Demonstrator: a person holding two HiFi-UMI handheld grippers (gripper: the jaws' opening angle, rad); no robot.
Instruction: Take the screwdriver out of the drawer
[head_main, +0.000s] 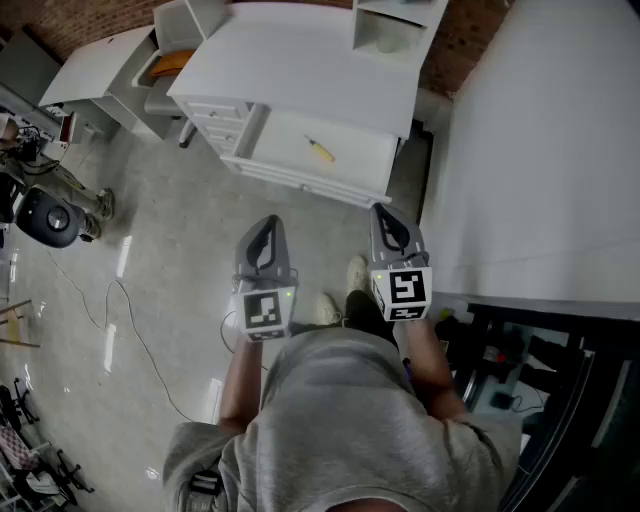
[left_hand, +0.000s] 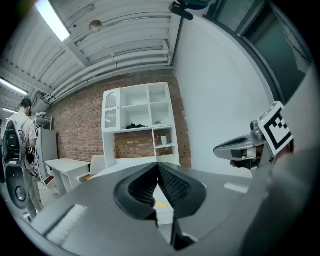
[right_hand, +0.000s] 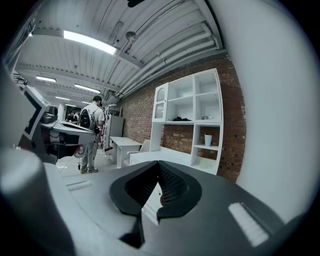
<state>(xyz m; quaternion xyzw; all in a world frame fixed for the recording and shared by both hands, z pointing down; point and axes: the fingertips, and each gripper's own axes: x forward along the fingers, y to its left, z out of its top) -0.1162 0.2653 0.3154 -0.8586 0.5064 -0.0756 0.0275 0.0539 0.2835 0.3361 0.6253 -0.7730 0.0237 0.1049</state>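
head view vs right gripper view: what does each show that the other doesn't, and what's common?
Head view only: the wearer's torso and shoes. Right gripper view only: ceiling lights and a standing person. Both: the screwdriver in the open drawer, the desk, the shelf, the brick wall.

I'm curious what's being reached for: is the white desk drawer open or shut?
Open: the white desk drawer is pulled out, with the yellow-handled screwdriver lying inside.
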